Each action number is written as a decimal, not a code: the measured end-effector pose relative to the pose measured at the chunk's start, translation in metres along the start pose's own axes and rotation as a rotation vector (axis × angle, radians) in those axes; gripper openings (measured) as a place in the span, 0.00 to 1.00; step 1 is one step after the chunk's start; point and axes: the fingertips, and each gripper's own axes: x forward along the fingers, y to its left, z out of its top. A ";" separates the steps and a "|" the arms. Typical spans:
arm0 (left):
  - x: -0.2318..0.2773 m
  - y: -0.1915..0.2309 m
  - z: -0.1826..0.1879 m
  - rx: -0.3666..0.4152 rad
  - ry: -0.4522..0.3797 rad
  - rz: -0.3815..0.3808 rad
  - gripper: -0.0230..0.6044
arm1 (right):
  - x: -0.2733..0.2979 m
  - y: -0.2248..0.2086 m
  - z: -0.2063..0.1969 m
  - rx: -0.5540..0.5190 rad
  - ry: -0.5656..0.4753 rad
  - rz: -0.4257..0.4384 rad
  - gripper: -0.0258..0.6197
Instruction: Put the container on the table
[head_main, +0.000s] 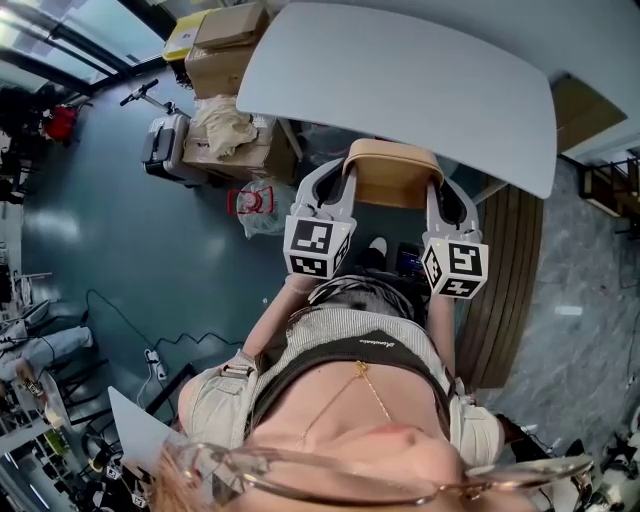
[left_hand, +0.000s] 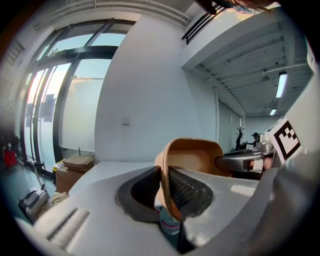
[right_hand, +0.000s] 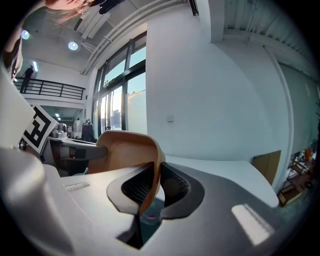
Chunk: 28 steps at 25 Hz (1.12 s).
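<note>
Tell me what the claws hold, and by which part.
One tan container: the left claw grips its left wall, the right claw its right wall.

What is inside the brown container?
Nothing shows inside the container, only its bare tan wall. Its lower part is hidden behind the left gripper.

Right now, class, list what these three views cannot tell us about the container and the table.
The container and table: head view, touching or apart unclear from above.
Its inside floor: both gripper views, behind the left gripper and right gripper.
A teal thing: left gripper view, only a sliver shows.
</note>
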 end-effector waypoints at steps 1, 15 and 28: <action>0.005 -0.003 0.001 -0.001 -0.001 0.001 0.09 | 0.002 -0.006 0.000 0.001 -0.001 0.000 0.14; 0.048 -0.034 0.004 -0.011 0.006 0.031 0.09 | 0.010 -0.060 0.002 0.007 -0.004 0.016 0.14; 0.087 -0.056 0.010 0.027 0.017 -0.081 0.09 | 0.002 -0.095 -0.002 0.060 -0.020 -0.109 0.13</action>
